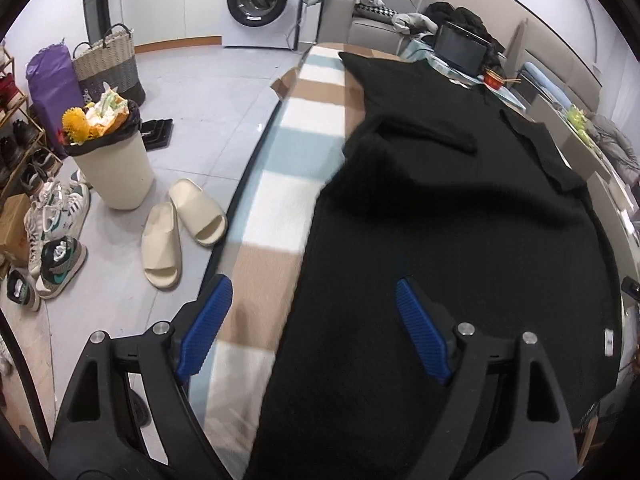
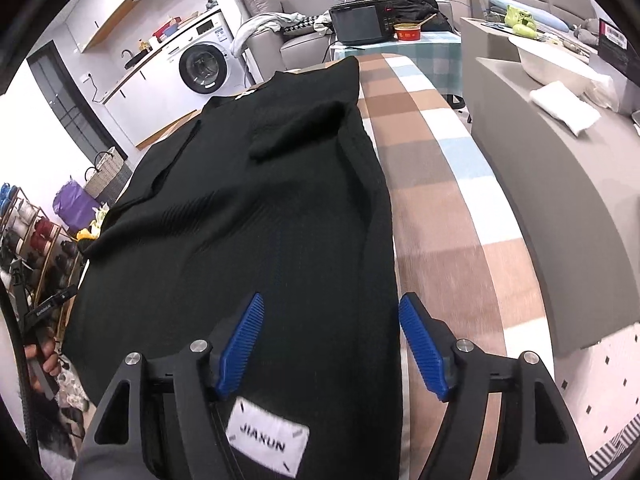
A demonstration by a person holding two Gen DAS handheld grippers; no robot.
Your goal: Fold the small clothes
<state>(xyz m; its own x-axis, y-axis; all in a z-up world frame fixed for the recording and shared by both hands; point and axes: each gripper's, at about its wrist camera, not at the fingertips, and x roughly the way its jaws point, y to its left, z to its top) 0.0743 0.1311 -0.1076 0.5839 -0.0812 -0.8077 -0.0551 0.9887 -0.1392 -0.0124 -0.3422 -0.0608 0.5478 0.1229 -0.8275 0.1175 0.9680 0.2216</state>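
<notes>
Your black knitted garment [image 2: 248, 208] lies flat on the checked blanket [image 2: 432, 184], both sleeves folded in. Your left gripper [image 1: 314, 320] and right gripper [image 2: 332, 340] hang over its near edge, jaws apart, holding nothing. Next, probably: pinch both near corners for the lengthwise fold.

Both fisheye views are evenly and brightly lit by soft indoor light, and shadows are faint. Pale floor tiles [image 1: 208, 92] carry a mild sheen toward 11 o'clock in the left wrist view. The black garment [image 1: 460, 240] swallows detail there; its knit ribs show more clearly in the right wrist view [image 2: 260, 220]. Motion blur smears the checked blanket [image 1: 260, 264] near 6 o'clock in the left view and toward 4 o'clock in the right [image 2: 460, 280]. Straight lines bow strongly toward the rims, and black vignetting fills the corners of both pictures.
</notes>
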